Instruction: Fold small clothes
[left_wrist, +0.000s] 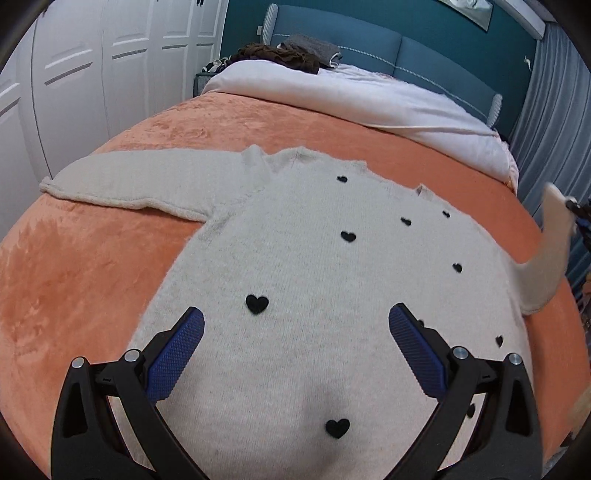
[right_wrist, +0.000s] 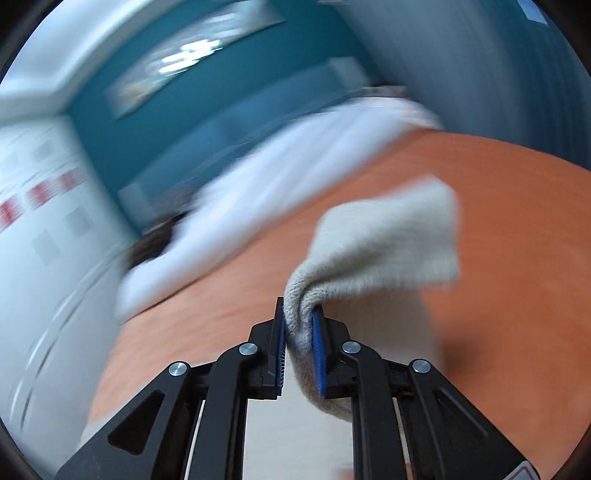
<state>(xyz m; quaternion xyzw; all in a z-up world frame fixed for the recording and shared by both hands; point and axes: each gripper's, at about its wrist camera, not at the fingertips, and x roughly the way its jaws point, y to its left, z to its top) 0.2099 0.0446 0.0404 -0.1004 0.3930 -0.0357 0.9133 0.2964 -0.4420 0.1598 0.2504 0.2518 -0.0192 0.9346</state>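
A cream knit sweater with small black hearts lies flat on the orange bedspread. Its left sleeve stretches out to the left. My left gripper hovers open over the sweater's lower body, with nothing between its blue pads. The right sleeve is lifted off the bed at the right edge of the left wrist view. In the blurred right wrist view my right gripper is shut on that sleeve's cuff, which bunches between the blue pads and flares out beyond them.
A white duvet lies folded back at the head of the bed, with dark clothes piled against the blue headboard. White wardrobe doors stand to the left and grey curtains hang on the right.
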